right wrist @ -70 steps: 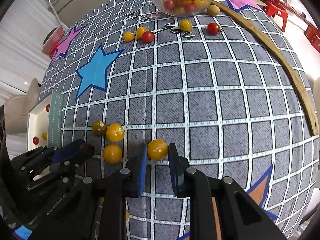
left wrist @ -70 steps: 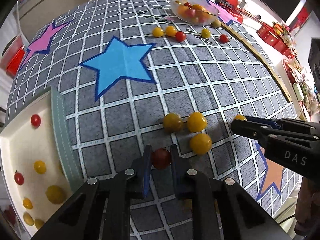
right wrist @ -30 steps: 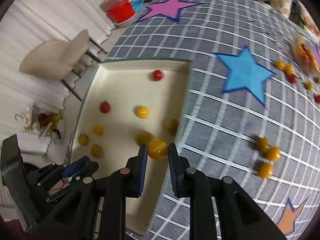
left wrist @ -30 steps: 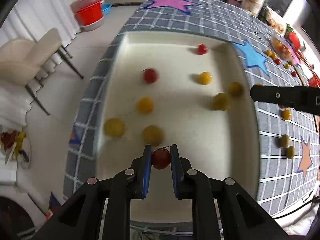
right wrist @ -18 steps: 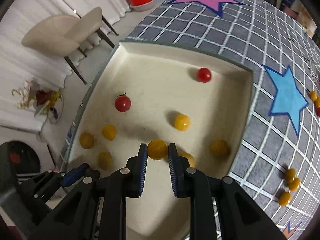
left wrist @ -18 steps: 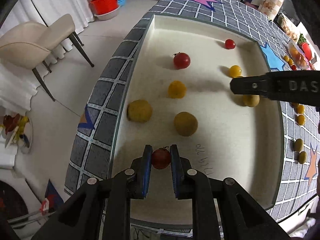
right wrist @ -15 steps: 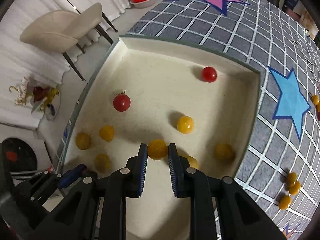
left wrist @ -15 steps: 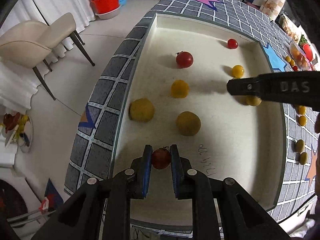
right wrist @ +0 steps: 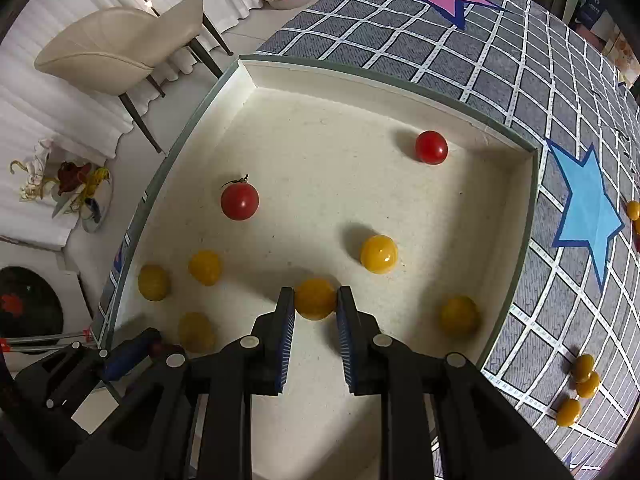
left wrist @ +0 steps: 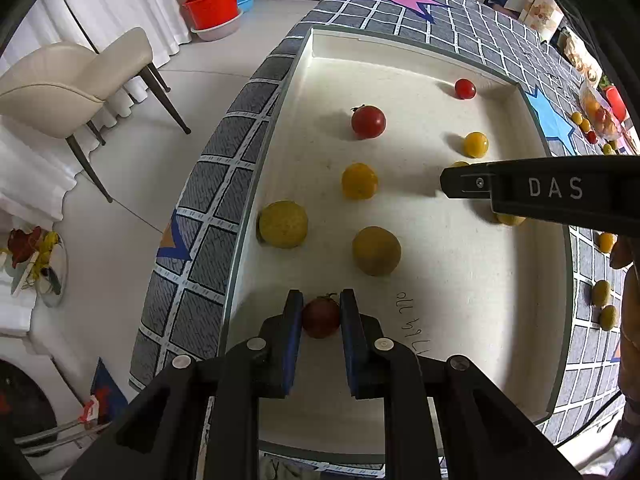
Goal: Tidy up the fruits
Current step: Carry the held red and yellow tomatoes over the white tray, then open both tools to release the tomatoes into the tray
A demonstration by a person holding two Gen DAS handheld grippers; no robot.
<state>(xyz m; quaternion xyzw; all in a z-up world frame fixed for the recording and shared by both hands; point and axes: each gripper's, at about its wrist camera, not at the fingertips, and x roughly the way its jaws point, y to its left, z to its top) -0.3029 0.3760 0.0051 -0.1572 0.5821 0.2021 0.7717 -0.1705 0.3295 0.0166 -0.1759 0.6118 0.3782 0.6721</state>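
We hold two cherry tomatoes over the cream tray point(left wrist: 460, 284), one per gripper.

1. Left gripper point(left wrist: 320, 316): pads clamped on a dark red cherry tomato point(left wrist: 320, 317), near end of tray, just beside the left wall. Calyx stub visible on top. It appears to sit low over the floor; contact w/ floor cannot be confirmed.
2. Right gripper point(right wrist: 315, 300): pads clamped on a yellow cherry tomato point(right wrist: 315, 299), approx. mid-tray, hovering above its shadow.

Risks, near to far:

- Over-squeeze. Thin skin, soft flesh; we judge that extra pad pressure before release could split either fruit.
- Drop height. If the right gripper opens from where it hangs, we expect the yellow tomato to bounce and roll. The floor looks flat, so nothing stops it short of a wall.
- Collisions. Two yellow-green tomatoes point(left wrist: 376, 251) point(left wrist: 283, 224) lie just ahead of the left gripper; a released red one may knock into them. Beyond, a yellow tomato point(right wrist: 378, 254) and a stemmed red tomato point(right wrist: 239, 201) lie in roll range of the right gripper's fruit.
- Arm clash. Right gripper crosses the left wrist view over the tray's right side; careless withdrawal could bump the grippers together.
- Remaining stock. Loose yellow tomatoes point(right wrist: 580, 384) on the grid tablecloth point(right wrist: 560, 300), far right, so job is not finished.
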